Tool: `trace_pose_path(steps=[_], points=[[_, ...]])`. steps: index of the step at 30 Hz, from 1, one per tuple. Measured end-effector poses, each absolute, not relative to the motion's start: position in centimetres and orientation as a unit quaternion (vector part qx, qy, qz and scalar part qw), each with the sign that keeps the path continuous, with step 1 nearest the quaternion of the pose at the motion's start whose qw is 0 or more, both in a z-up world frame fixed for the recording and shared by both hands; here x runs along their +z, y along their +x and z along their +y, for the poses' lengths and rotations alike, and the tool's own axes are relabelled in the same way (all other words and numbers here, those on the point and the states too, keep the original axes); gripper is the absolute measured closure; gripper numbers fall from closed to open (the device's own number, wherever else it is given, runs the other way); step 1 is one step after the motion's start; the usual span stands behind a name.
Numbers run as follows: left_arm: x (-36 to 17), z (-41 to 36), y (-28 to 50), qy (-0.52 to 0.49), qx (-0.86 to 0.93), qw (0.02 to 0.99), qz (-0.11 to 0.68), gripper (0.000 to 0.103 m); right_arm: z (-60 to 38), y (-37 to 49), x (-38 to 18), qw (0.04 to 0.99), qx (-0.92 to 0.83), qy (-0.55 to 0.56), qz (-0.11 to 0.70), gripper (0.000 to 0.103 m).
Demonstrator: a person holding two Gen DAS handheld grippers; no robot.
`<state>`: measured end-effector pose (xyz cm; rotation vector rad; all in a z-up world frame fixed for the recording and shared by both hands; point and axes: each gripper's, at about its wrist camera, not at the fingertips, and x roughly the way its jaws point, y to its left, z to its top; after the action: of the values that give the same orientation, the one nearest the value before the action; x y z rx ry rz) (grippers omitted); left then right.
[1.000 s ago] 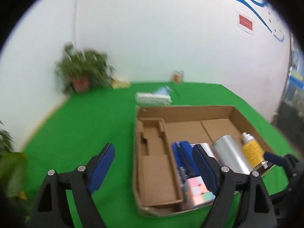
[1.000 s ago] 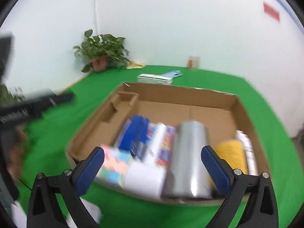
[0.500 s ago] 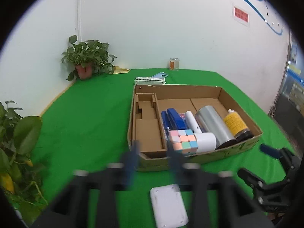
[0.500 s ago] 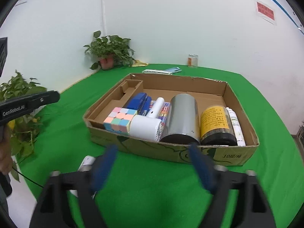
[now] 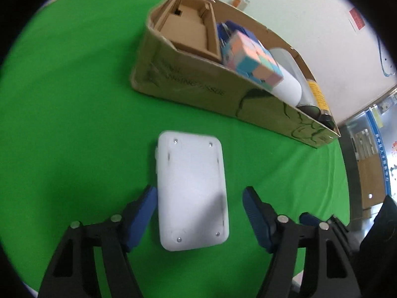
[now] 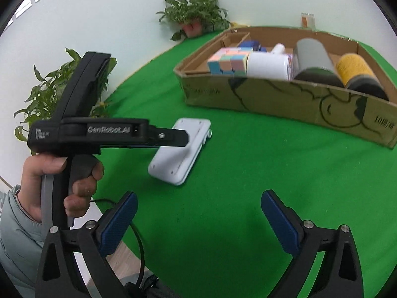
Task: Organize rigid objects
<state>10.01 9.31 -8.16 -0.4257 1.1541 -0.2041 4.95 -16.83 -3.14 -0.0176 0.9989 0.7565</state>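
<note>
Green cloth (image 5: pixel 74 129) covers the table under a white wall, with potted plants (image 6: pixel 196 12) at its far edge. On the cloth, just near of a cardboard box (image 5: pixel 188 84), lies the white flat case (image 5: pixel 191 191), screw side up, apart from the box wall. Inside the box, a pastel cube (image 5: pixel 250 57), a white bottle (image 6: pixel 268 65), a silver can (image 6: pixel 314 58) and a yellow-labelled can (image 6: pixel 354 68) fill the right part; the cardboard insert (image 5: pixel 188 32) at the left end looks free.

Over the case hangs the left gripper (image 5: pixel 199 207), and its jaws have just been closing: the left pad sits at the case's left edge, touching or nearly so, while the right pad stands clear of the right edge. No grip yet. To do this well, I judge that the gripper should centre across the case's 2 long edges so both pads meet them squarely; a 1-sided push would skate the smooth shell over the cloth. Getting the pads lower, beside the edges, should stop it slipping out.

Off to the right, the right gripper (image 6: pixel 197 214) hovers with jaws wide apart and nothing between them, clear of the case.
</note>
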Motion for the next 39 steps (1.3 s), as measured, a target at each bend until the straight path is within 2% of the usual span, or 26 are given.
trace_pose_path(steps=[5,7,10,12,13,14,19,20,22,28,32,39], points=[[-9.1,5.9,10.7,-0.213,-0.169,0.787,0.553,0.038,-16.6,5.0,-3.6,0.814,0.346,-0.022,0.466,0.004],[-10.0,5.1,11.3,-0.215,-0.156,0.781,0.565,0.045,-16.3,5.8,-4.1,0.818,0.328,-0.038,0.47,0.005],[-10.0,5.0,11.9,-0.225,-0.141,0.786,0.558,0.061,-14.9,7.1,-5.1,0.823,0.297,-0.08,0.478,0.018],[-10.3,5.7,12.2,-0.255,-0.146,0.778,0.556,0.066,-14.5,8.0,-5.8,0.818,0.292,-0.081,0.489,0.024],[-10.3,6.0,12.2,-0.265,-0.147,0.775,0.555,0.067,-14.3,8.1,-5.9,0.815,0.296,-0.074,0.492,0.032],[-10.3,6.0,12.2,-0.267,-0.147,0.774,0.555,0.067,-13.9,7.9,-5.8,0.812,0.306,-0.074,0.492,0.04],[-9.6,6.3,11.7,-0.26,-0.142,0.785,0.544,0.072,-13.1,7.3,-5.8,0.817,0.296,-0.072,0.489,0.041],[-9.4,6.3,11.8,-0.259,-0.14,0.789,0.54,0.072,-13.0,7.3,-5.7,0.818,0.292,-0.072,0.49,0.046],[-7.8,6.9,11.6,-0.247,-0.136,0.805,0.522,0.072,-12.7,7.3,-5.0,0.822,0.288,-0.07,0.486,0.049],[-1.8,9.0,12.6,-0.225,-0.122,0.854,0.453,0.073,-11.2,8.5,0.0,0.848,0.308,-0.034,0.429,0.049],[1.8,11.0,16.0,-0.207,-0.116,0.875,0.423,0.072,-9.1,11.0,3.4,0.857,0.322,-0.037,0.402,0.049],[2.3,14.7,25.6,-0.188,-0.099,0.868,0.448,0.073,-3.4,20.0,5.4,0.835,0.342,-0.016,0.431,0.049]])
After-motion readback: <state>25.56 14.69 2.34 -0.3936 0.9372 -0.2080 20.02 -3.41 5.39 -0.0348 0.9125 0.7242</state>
